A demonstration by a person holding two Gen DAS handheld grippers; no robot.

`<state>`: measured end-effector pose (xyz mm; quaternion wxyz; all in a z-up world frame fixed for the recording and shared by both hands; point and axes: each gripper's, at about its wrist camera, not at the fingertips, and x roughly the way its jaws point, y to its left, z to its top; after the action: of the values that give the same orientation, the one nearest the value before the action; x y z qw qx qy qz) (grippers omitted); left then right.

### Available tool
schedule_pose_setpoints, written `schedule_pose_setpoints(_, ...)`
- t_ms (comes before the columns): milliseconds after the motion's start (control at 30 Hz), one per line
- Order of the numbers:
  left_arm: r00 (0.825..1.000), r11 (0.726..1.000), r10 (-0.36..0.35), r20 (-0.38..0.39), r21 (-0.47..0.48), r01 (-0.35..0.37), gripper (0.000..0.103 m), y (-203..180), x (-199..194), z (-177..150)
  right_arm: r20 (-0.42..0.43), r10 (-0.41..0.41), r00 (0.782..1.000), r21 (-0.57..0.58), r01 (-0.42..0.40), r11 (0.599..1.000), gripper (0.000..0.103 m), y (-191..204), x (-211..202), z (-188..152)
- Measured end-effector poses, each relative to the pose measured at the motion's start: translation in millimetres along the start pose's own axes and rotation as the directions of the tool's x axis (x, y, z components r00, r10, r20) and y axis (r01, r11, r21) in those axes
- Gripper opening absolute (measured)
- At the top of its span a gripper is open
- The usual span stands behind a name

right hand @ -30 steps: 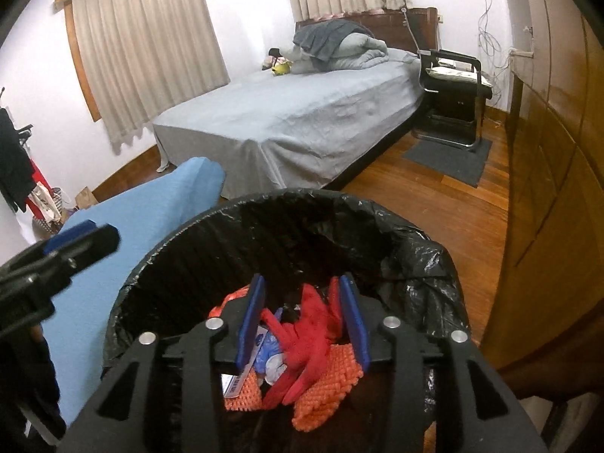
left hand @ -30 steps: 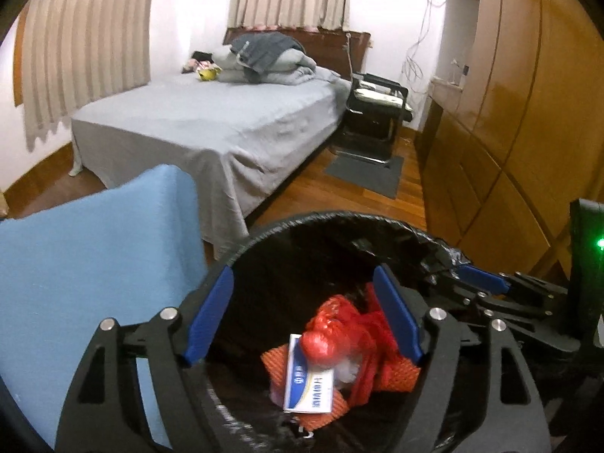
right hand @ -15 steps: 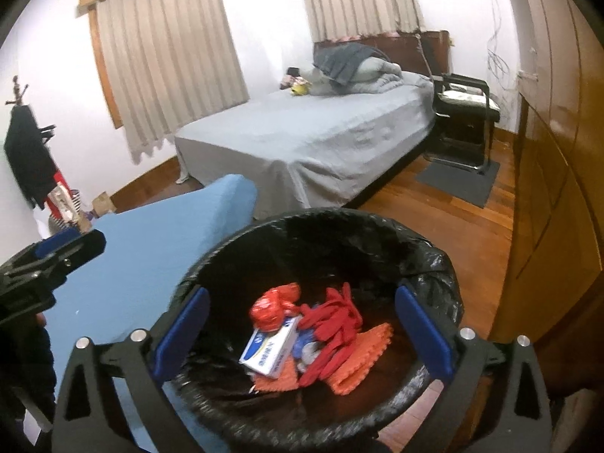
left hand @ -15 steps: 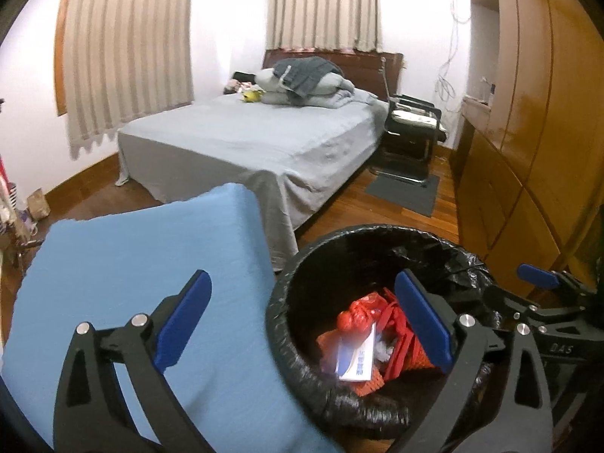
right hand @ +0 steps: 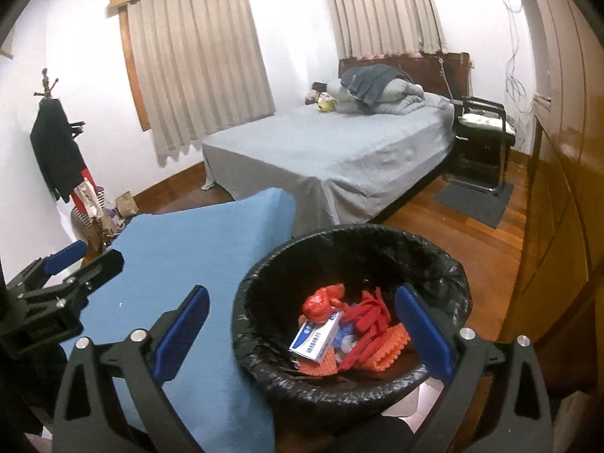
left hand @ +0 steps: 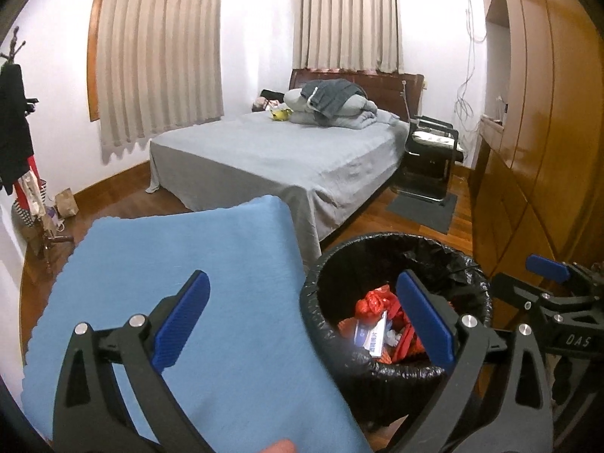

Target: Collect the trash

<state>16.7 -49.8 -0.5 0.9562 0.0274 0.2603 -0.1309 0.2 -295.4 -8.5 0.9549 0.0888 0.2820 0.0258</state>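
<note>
The left gripper and the right gripper are both hanging fully released, nothing between their blue pads. The trash is lying inside the black-lined bin: a red crumpled wrapper, a white-and-blue box, orange netting, and what may be red strips. The bin is standing just beside a blue cloth-covered surface.

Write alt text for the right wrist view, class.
The open right gripper hovers over a black-lined trash bin holding a red bag, a small white-and-blue box and orange netting, beside a blue-covered table; a grey bed lies beyond.
</note>
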Motion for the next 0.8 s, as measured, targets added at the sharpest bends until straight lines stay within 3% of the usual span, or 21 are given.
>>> schedule_pose_setpoints(200, 1.0, 1.0, 0.015, 0.026, 0.002, -0.015, 0.097, 4.0, -22.4, -1.3, 0.016, 0.016, 1.0, -0.025, -0.016, 1.0, 0.097, 14.6, -13.9, 1.9)
schedule_pose_setpoints(800, 0.999, 0.999, 0.032, 0.043, -0.015, -0.031, 0.097, 15.0, -41.4, -4.2, 0.034, 0.017, 0.999, -0.051, -0.016, 0.999, 0.097, 26.3, -22.8, 6.2)
